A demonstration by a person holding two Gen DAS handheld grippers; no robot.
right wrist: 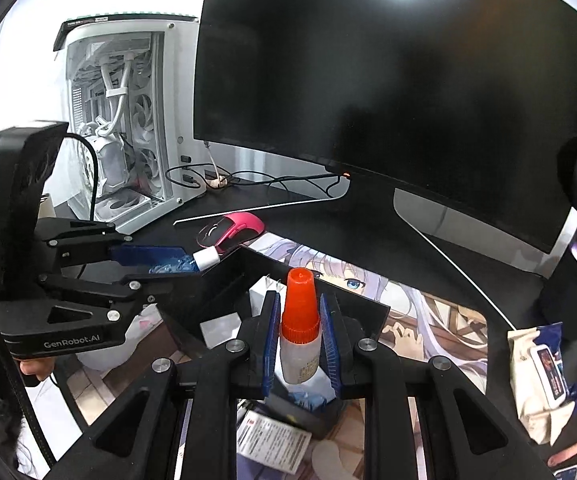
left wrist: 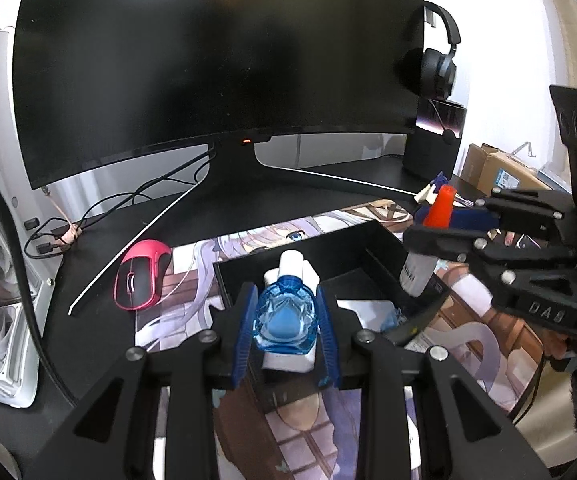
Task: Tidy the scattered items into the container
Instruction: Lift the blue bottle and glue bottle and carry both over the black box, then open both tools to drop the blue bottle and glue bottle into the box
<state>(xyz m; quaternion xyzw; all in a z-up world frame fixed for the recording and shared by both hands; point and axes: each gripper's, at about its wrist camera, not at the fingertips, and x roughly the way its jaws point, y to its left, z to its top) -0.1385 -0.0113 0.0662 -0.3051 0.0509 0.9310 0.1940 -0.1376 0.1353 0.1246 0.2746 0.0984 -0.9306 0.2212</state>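
Observation:
My left gripper [left wrist: 284, 292] is shut on a clear blue bottle [left wrist: 284, 320] with a white cap, held over the near edge of the black open container [left wrist: 344, 252]. The right gripper [left wrist: 420, 226] comes in from the right, above the container's right side. In the right wrist view, my right gripper [right wrist: 299, 300] is shut on a small white bottle with an orange cap [right wrist: 299, 320], upright between the blue pads. The left gripper [right wrist: 190, 264] and its blue bottle [right wrist: 204, 258] hover at the container's [right wrist: 228, 284] left corner. White and blue items lie inside it.
A big dark monitor [left wrist: 216, 60] stands behind on the black desk. A pink mouse [left wrist: 140, 276] lies left of the container on the printed desk mat [right wrist: 408, 320]. Also around: a white PC case [right wrist: 128, 120], cables [left wrist: 88, 216], headphones [left wrist: 438, 64], a wipes pack [right wrist: 536, 380], a leaflet [right wrist: 272, 440].

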